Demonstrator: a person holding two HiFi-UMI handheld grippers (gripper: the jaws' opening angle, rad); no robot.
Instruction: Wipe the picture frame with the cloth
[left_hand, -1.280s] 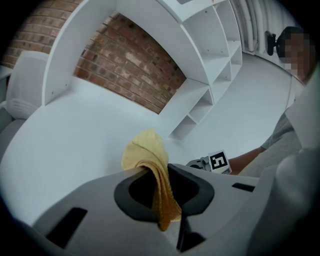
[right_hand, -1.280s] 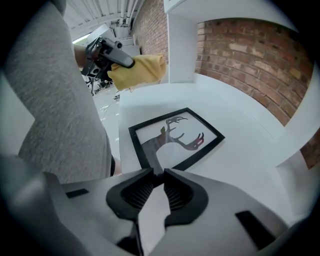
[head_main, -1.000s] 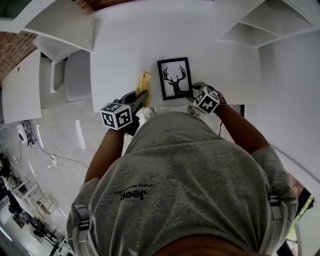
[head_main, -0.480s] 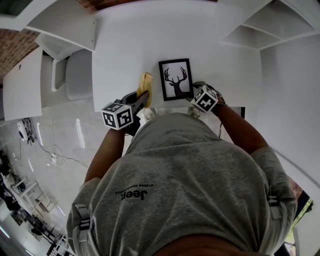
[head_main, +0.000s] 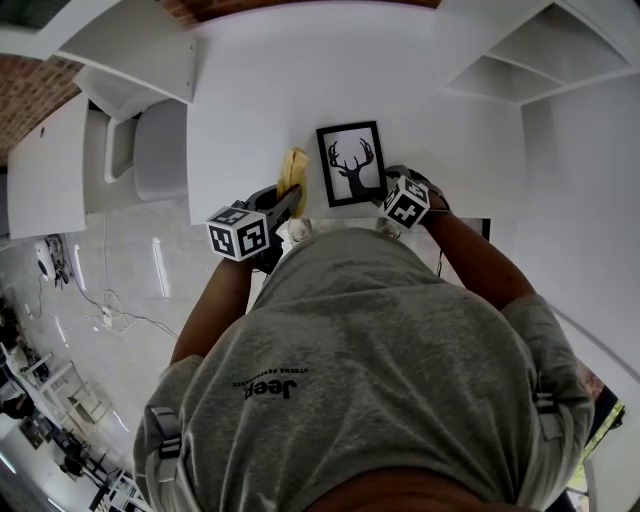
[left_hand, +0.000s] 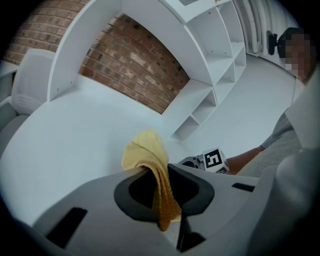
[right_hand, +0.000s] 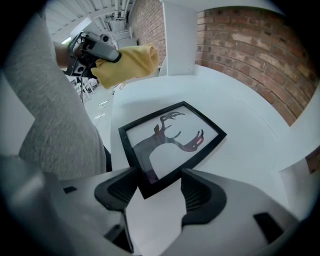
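Observation:
A black picture frame (head_main: 349, 163) with a deer silhouette lies flat on the white table (head_main: 250, 80). My left gripper (head_main: 290, 196) is shut on a yellow cloth (head_main: 293, 170), held just left of the frame. In the left gripper view the cloth (left_hand: 147, 152) bunches above the jaws and hangs down between them (left_hand: 159, 172). My right gripper (head_main: 384, 188) is at the frame's near right corner. Its jaws (right_hand: 159, 186) have just been opening and now stand open. The frame's corner (right_hand: 172, 140) lies between them, clear of the pads.
A white chair (head_main: 155, 150) stands off the table's left edge. White shelving (head_main: 520, 60) rises at the back right, with a brick wall (right_hand: 250, 45) behind the table. The person's torso covers the table's near edge.

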